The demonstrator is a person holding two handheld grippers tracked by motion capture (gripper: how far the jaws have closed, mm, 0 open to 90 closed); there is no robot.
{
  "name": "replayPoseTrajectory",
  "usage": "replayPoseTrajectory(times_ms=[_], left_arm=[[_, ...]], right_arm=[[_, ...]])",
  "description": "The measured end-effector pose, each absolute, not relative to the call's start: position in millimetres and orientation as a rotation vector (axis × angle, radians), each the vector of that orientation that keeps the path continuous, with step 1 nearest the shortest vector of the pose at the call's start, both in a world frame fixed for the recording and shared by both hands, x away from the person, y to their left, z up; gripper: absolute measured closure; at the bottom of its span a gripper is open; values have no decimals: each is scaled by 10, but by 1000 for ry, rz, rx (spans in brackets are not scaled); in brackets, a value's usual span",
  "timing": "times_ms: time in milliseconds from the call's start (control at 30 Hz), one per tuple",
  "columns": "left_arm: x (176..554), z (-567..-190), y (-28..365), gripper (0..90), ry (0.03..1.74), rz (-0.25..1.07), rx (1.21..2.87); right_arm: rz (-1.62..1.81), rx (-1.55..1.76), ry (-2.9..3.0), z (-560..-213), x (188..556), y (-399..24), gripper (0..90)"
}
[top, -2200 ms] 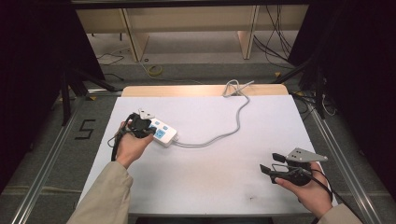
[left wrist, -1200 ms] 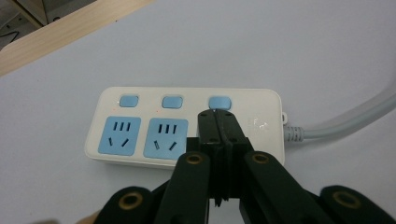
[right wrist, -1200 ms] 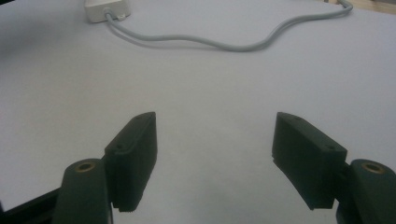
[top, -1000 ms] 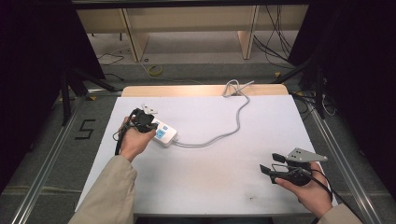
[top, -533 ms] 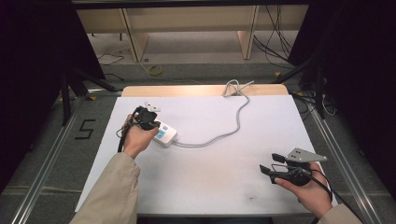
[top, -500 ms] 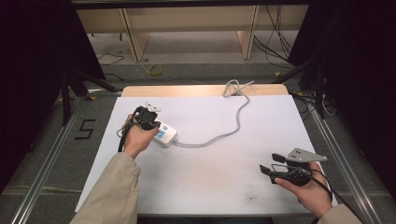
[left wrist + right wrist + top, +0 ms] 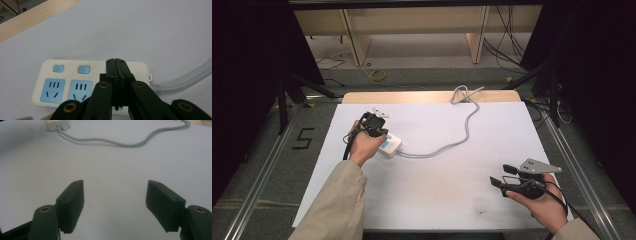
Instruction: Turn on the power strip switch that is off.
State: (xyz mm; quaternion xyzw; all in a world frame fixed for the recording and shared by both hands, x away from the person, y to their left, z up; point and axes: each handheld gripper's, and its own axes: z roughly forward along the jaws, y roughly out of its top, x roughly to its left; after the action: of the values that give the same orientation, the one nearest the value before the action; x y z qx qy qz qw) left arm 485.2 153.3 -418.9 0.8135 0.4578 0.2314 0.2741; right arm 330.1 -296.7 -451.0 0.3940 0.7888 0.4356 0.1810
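High view first: my left gripper (image 7: pixel 373 124) sits at about ten o'clock on the white table (image 7: pixel 452 195), its jaws pressed together with nothing between them, tips over the power strip (image 7: pixel 389 145). That strip's long axis runs from ten to four o'clock, its grey cable (image 7: pixel 447 146) leaving the four o'clock end and curling to twelve. My right gripper (image 7: pixel 504 176) rests at four o'clock, well apart.

Left gripper view: closed tips lie over the strip (image 7: pixel 75 85) beside two blue switches (image 7: pixel 83 69); the sockets are bare.

Right gripper view: jaws spread wide over bare table.
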Motion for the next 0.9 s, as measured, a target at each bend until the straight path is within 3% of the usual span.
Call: replayPoseTrajectory(times_ms=[900], left_arm=[[4965, -4215, 1515, 898, 1242, 620, 2182]], right_arm=[[1228, 1108, 2232, -4512, 3303, -2963, 316]])
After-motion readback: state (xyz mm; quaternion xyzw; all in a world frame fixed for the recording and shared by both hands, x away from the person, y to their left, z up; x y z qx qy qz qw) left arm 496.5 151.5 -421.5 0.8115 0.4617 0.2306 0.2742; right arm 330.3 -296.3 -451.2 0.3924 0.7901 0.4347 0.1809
